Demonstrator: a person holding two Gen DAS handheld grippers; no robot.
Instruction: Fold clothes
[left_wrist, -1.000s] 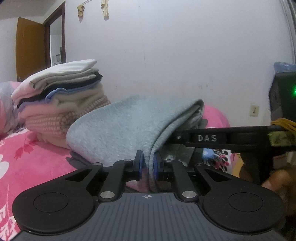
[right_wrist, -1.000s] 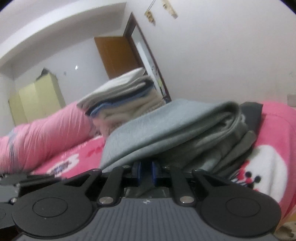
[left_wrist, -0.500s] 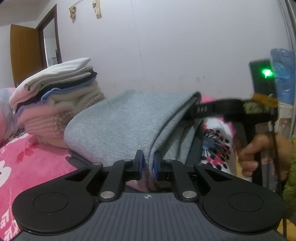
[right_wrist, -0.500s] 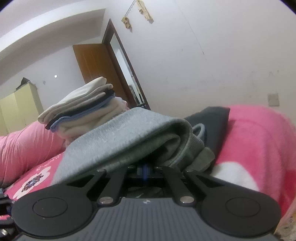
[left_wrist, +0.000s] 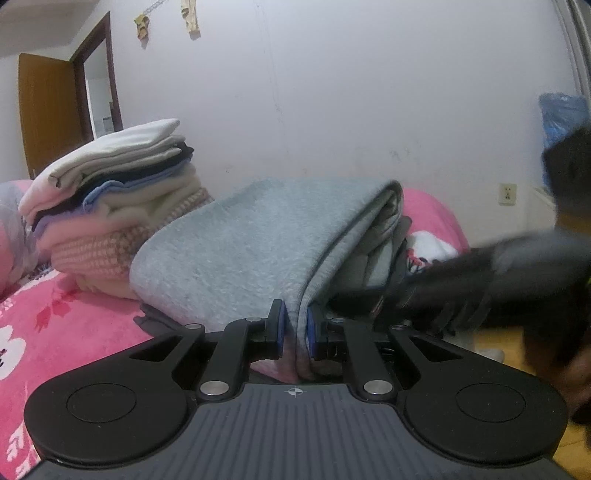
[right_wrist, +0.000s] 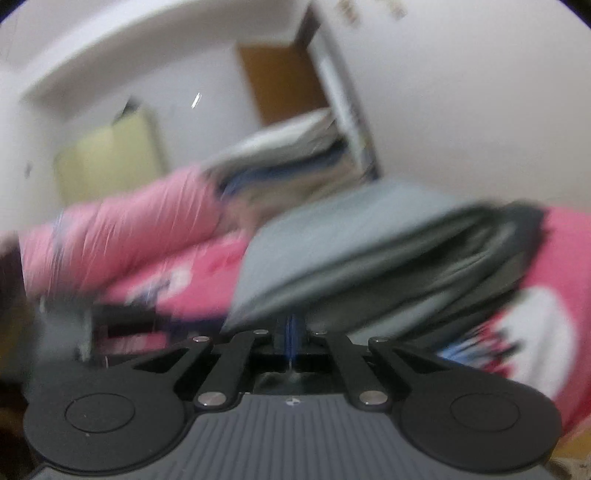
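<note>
A folded grey fleece garment (left_wrist: 255, 240) lies on the pink bedspread (left_wrist: 55, 325). My left gripper (left_wrist: 295, 328) is shut on the garment's near hanging edge, with cloth pinched between the blue pads. The right wrist view is smeared by motion. In it the grey garment (right_wrist: 351, 236) sits just beyond my right gripper (right_wrist: 291, 330), whose pads are pressed together. I cannot make out any cloth between them. In the left wrist view the right gripper (left_wrist: 480, 277) is a dark blur low at the garment's right side.
A tall stack of folded clothes (left_wrist: 110, 206) stands left of the grey garment. Behind it are a white wall and a wooden door (left_wrist: 48, 114). A pink pillow (right_wrist: 122, 229) and a yellow cabinet (right_wrist: 107, 158) lie further left. The wooden floor (left_wrist: 495, 339) shows at right.
The right gripper's pads closed from a small gap to touching. It then swung fast, blurring its view, and sank lower beside the garment. The left gripper kept its hold.
</note>
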